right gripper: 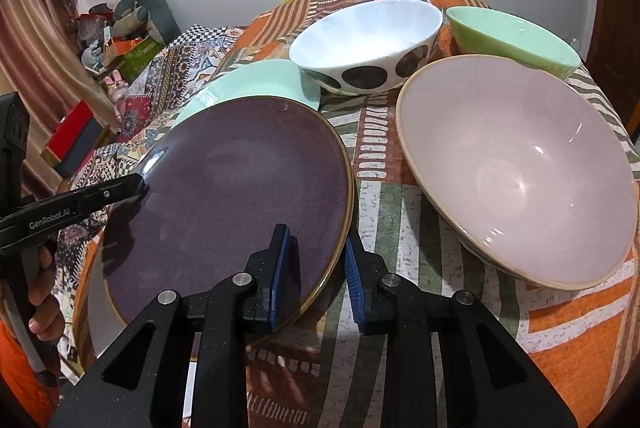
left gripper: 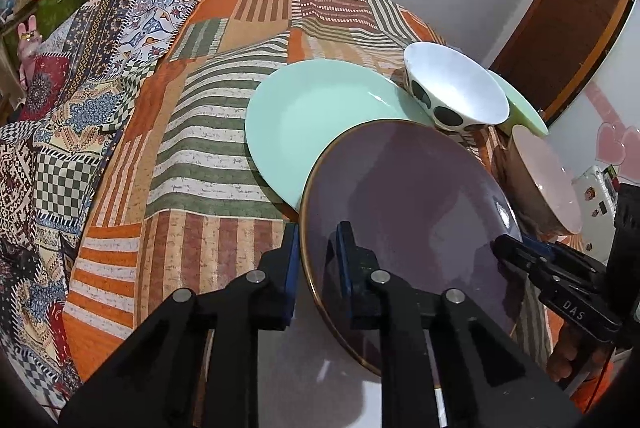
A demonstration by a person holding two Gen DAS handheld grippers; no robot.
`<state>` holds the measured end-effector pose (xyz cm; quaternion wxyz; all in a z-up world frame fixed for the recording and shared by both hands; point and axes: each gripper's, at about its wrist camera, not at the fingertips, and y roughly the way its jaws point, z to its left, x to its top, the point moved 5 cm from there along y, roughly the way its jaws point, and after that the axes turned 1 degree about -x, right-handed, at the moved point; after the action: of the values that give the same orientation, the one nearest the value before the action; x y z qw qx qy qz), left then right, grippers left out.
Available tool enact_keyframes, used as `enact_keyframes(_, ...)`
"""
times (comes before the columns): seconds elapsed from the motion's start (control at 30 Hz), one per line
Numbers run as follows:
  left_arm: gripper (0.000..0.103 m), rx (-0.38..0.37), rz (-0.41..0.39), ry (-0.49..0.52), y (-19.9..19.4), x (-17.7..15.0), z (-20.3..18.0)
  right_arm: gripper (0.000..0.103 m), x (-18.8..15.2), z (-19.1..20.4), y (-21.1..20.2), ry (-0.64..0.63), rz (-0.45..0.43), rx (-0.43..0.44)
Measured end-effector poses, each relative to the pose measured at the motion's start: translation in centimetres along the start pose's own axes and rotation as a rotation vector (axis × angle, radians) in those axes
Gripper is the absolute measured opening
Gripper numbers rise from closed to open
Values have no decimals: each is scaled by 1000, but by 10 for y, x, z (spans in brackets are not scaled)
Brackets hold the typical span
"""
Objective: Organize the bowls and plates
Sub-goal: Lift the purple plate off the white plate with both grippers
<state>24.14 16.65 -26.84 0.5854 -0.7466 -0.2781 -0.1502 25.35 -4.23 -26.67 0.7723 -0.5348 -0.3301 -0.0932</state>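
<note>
A dark purple plate with a gold rim is held from both sides. My left gripper is shut on its left rim, one blue pad above and one below. In the right wrist view my right gripper is shut on the purple plate at its right rim. Each gripper also shows in the other view, the right gripper and the left gripper. A mint plate lies behind, partly under the purple one. Beneath the purple plate a pale plate shows.
A white bowl with black dots, a green bowl and a big pink bowl stand on the striped patchwork cloth to the right. A patterned quilt lies at left. A hand holds the left gripper's handle.
</note>
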Motion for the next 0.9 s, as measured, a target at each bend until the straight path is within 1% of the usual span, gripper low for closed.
enact_keyframes(0.23, 17, 23, -4, 25, -9, -6, -10, 24, 2, 1, -8, -18, -17, -8)
enact_keyframes(0.3, 17, 18, -13, 22, -16, -7, -13, 24, 3, 1, -12, -18, -24, -9)
enact_keyframes(0.53, 17, -2, -67, 20, -49, -9, -24, 24, 4, 5, -30, -22, -43, -1)
enact_keyframes(0.9, 17, -17, -113, 44, -95, -25, -51, 24, 5, 10, -70, -36, -115, -15)
